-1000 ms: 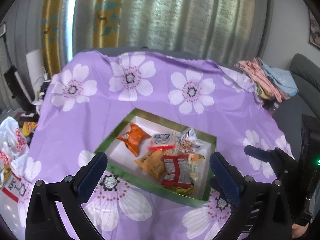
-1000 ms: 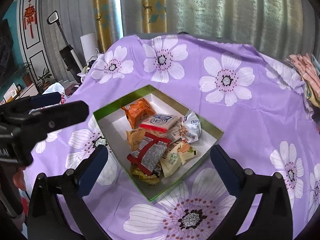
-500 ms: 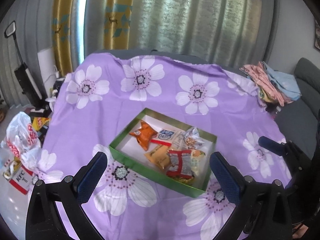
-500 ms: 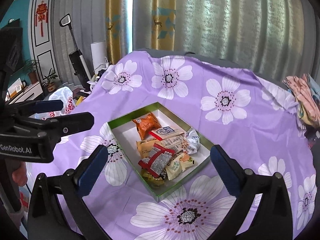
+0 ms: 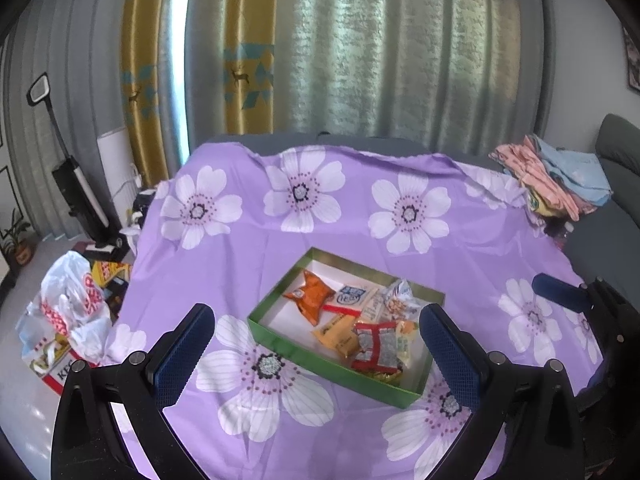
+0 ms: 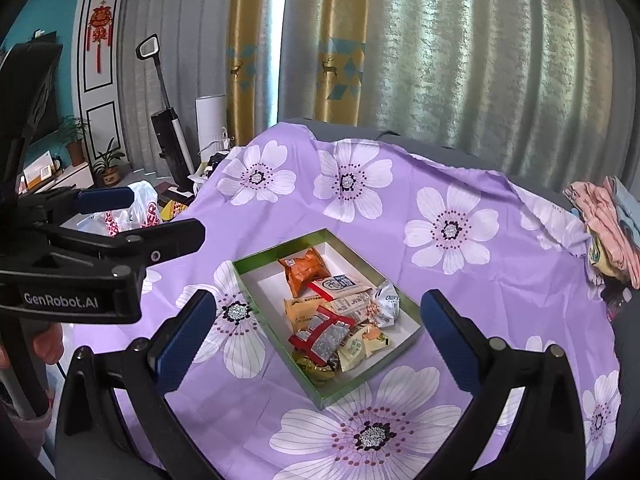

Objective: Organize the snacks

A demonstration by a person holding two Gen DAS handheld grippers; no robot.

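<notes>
Snacks (image 5: 352, 324) sit in the green box (image 5: 320, 364) on the purple cloth (image 5: 240, 252), smaller than before: both grippers pulled back. Left gripper (image 5: 320, 356) and right gripper (image 6: 318, 342) gape empty. Curtains (image 5: 380, 48) behind; bags (image 5: 72, 304), probably takeaway, on floor.

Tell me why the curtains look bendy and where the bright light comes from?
Left wrist view: the fisheye lens bows the curtains near the edges and darkens the corners; a bright strip of daylight glares through the gap. Right wrist view: same bending, with glare at the gap; the box of snacks stays sharp and evenly lit.
</notes>
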